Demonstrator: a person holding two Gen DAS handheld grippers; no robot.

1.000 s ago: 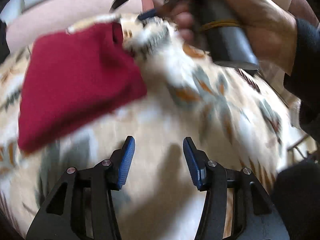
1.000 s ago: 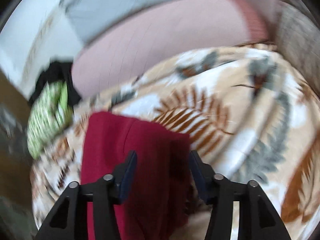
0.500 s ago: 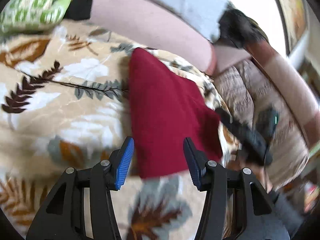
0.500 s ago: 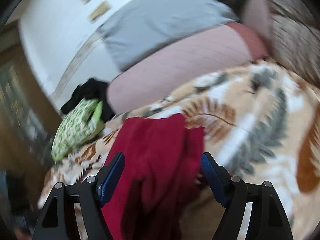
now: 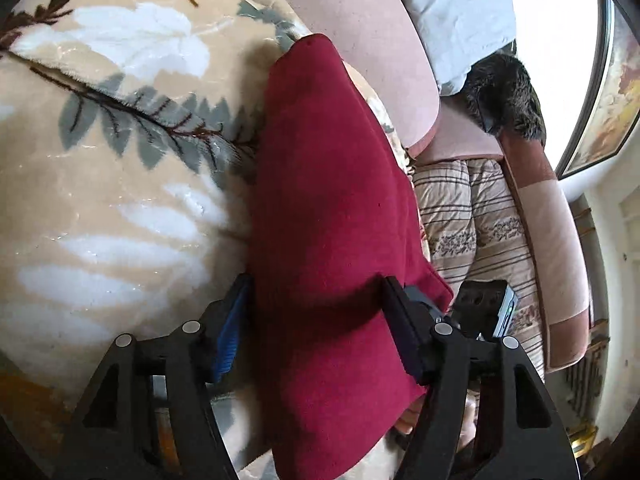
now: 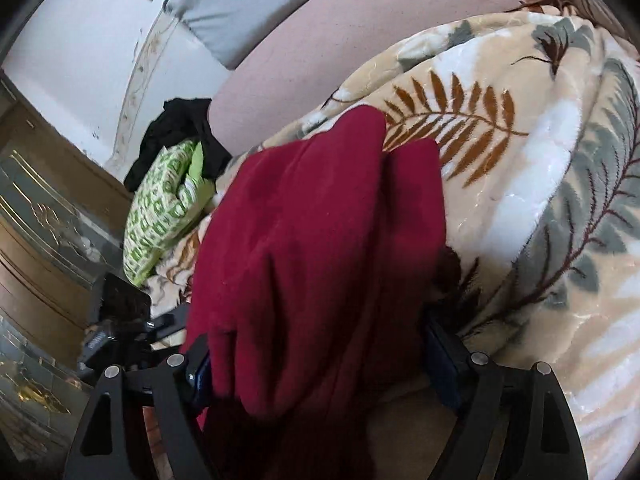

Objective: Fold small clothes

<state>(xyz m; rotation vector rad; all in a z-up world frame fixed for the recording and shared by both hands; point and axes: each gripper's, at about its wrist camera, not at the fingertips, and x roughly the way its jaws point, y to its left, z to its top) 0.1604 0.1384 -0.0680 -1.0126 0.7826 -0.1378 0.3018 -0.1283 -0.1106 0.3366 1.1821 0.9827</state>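
Observation:
A dark red folded garment [image 5: 328, 200] lies on a beige leaf-patterned blanket [image 5: 120, 200]. My left gripper [image 5: 318, 320] straddles its near end; the jaws are opening, and the cloth fills the gap and drapes over the right finger. In the right wrist view the same red garment [image 6: 320, 220] is bunched in thick folds on the blanket [image 6: 540, 200]. My right gripper [image 6: 316, 360] is around it with jaws opening wide, and cloth spills over the left finger. Each gripper shows at the edge of the other's view, the right gripper [image 5: 484, 308] and the left gripper [image 6: 120, 320].
A pink bolster [image 5: 360, 20] runs along the far edge of the blanket. A striped quilt [image 5: 472, 220] and a dark furry item [image 5: 508, 92] lie to the right. A green patterned cushion [image 6: 164, 208] and black cloth [image 6: 176, 128] sit left, beside a wooden cabinet [image 6: 40, 240].
My left gripper rolled, swung across the blanket and came astride the red garment, its jaws wider. My right gripper sank lower over the garment and its jaws spread.

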